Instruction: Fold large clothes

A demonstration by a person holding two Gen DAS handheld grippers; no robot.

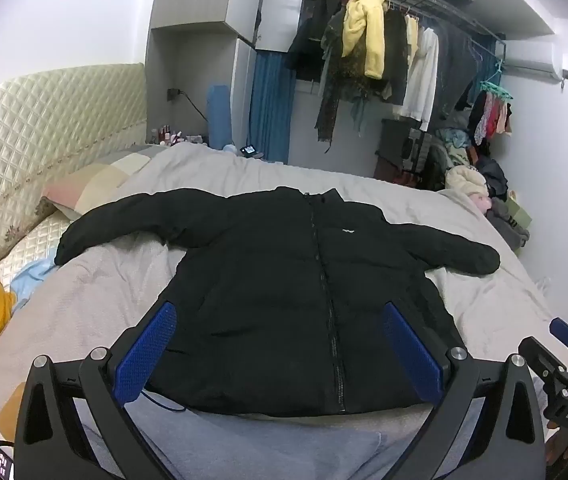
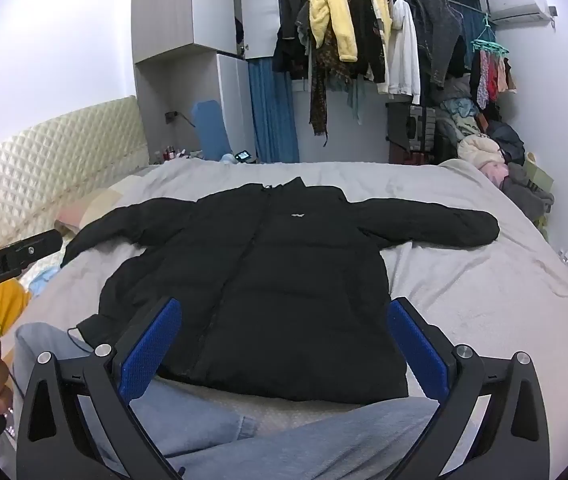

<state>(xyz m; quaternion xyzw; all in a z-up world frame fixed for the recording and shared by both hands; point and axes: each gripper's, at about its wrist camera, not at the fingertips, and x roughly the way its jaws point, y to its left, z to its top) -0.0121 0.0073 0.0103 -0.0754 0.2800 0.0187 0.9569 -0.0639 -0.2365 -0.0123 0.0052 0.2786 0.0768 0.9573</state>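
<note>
The left gripper (image 1: pixel 277 348) has its blue-padded fingers (image 1: pixel 145 354) spread wide, holding nothing, poised above the near hem of the black puffer jacket (image 1: pixel 284 280). The right gripper (image 2: pixel 284 350) is likewise wide apart and empty, its fingers (image 2: pixel 416 350) framing the jacket's lower edge from above. The jacket lies flat and front-up on the bed (image 2: pixel 484 288), zipped, with both sleeves stretched out to the sides and its collar pointing toward the far wall. Nearer the camera, light blue trousers (image 2: pixel 304 436) lie just below the hem. A quilted cream headboard (image 1: pixel 43 120) stands at the left, with a pillow (image 1: pixel 95 188) beside the left sleeve. Behind the bed, clothes hang from a rail (image 2: pixel 364 40), among them a yellow fleece (image 2: pixel 330 16).
</note>
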